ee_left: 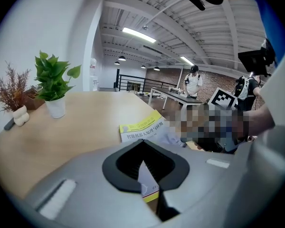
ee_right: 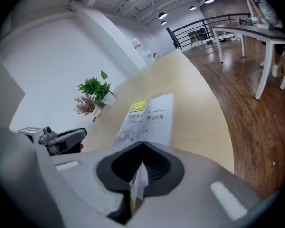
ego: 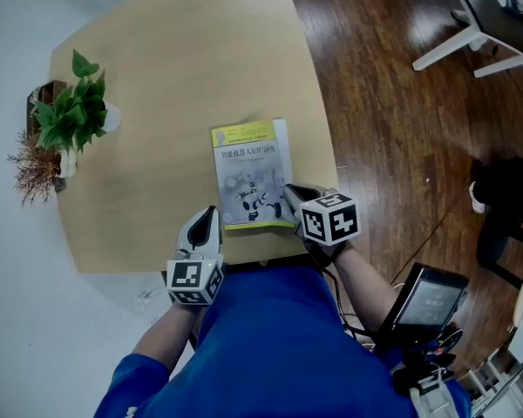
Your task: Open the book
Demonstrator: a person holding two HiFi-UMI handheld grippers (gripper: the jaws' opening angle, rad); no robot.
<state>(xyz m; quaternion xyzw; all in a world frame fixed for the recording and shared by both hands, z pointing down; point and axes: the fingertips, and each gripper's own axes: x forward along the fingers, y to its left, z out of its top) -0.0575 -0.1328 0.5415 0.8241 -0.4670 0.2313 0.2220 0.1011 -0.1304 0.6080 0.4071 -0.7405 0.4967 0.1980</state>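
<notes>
A book point(ego: 251, 174) with a white and yellow cover lies near the front edge of the light wooden table point(ego: 183, 68). My right gripper point(ego: 289, 192) is at its near right corner, shut on the cover's corner. In the right gripper view that thin corner stands pinched between the jaws of the right gripper point(ee_right: 140, 175), with the rest of the book point(ee_right: 149, 118) beyond. My left gripper point(ego: 209, 214) is shut just beside the book's near left corner. In the left gripper view, the book point(ee_left: 142, 127) shows past the shut left gripper point(ee_left: 143, 167).
A small potted green plant point(ego: 74, 111) and dried twigs point(ego: 35, 168) stand at the table's far left. Dark wooden floor lies to the right, with white furniture legs point(ego: 471, 42). A screen device point(ego: 431, 299) hangs at the person's right side.
</notes>
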